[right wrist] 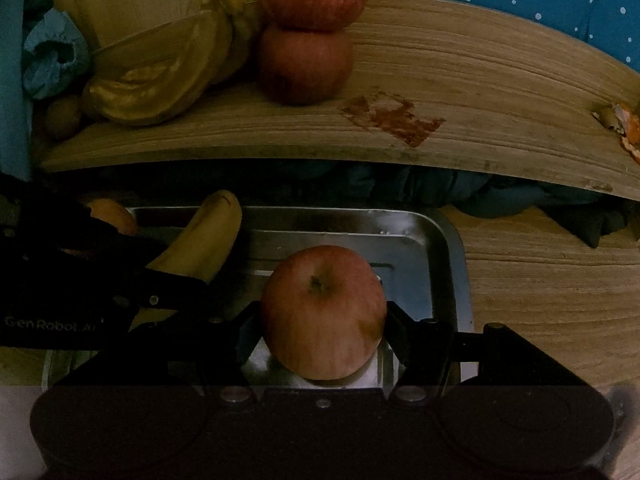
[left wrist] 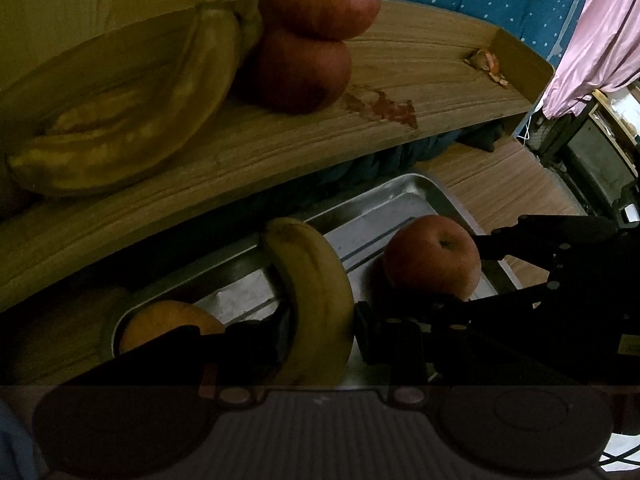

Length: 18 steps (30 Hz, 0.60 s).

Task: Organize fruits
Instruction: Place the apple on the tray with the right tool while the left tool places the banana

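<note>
A yellow banana (left wrist: 316, 292) stands between the fingers of my left gripper (left wrist: 320, 340), which is shut on it over a steel tray (left wrist: 384, 196). The same banana (right wrist: 200, 244) shows at the left in the right wrist view. My right gripper (right wrist: 324, 332) is shut on a red apple (right wrist: 324, 312) above the steel tray (right wrist: 452, 248); that apple (left wrist: 432, 258) and the right gripper (left wrist: 476, 276) appear at the right in the left wrist view. An orange (left wrist: 168, 326) lies in the tray's left corner. On the wooden shelf (right wrist: 460, 80) behind, two stacked apples (right wrist: 304, 60) lean beside a banana bunch (right wrist: 160, 88).
Orange peel scraps (right wrist: 624, 124) lie at the shelf's right end, and a reddish stain (right wrist: 396, 116) marks its middle. A brown kiwi-like fruit (right wrist: 62, 118) sits at the shelf's left. A wooden tabletop (right wrist: 552, 280) extends right of the tray. Pink curtain (left wrist: 592, 40) hangs far right.
</note>
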### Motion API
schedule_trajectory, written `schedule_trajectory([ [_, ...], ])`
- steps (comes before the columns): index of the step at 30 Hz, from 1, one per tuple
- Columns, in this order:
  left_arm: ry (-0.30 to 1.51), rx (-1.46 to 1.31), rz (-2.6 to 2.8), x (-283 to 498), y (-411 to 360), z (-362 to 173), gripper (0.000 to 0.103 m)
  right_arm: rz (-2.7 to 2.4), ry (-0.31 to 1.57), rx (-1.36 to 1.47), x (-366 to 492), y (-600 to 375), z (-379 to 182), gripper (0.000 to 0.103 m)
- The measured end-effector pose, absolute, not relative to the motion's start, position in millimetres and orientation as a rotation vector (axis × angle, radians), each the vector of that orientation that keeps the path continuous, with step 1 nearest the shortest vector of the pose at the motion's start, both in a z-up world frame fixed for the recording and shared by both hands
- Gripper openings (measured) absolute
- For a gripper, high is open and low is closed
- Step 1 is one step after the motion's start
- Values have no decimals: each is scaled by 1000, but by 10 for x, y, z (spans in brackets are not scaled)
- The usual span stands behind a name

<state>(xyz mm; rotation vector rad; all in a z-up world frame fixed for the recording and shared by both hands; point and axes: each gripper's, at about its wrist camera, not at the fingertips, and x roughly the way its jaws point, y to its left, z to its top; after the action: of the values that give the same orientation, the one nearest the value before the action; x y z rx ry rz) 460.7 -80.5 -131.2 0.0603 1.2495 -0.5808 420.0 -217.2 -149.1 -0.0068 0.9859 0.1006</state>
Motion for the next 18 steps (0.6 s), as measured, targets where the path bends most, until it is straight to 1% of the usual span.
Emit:
schedule_trajectory([
  [5,1248,56,-570,4600,-806,-1311,37,95,962,-5,4178,-2188,-1460,66],
  [7,1232,50,-569,4598,-804,-1277,37,96,953,-4,4163,-2207,-1435,69],
  [11,1209,64,-562,4577,-821,-1206,41,89,935,-1,4104,-2238,-1388,73],
  [13,1195,67,-553,4546,-818,-1151,46,84,919,4,4051,-2256,-1347,77],
  [15,1179,69,-543,4507,-808,-1087,54,81,902,10,3973,-2283,-1301,80],
  [16,1171,69,-537,4479,-805,-1050,57,79,893,13,3934,-2290,-1277,82],
  [18,1158,72,-525,4439,-804,-989,67,77,877,18,3866,-2326,-1215,84],
])
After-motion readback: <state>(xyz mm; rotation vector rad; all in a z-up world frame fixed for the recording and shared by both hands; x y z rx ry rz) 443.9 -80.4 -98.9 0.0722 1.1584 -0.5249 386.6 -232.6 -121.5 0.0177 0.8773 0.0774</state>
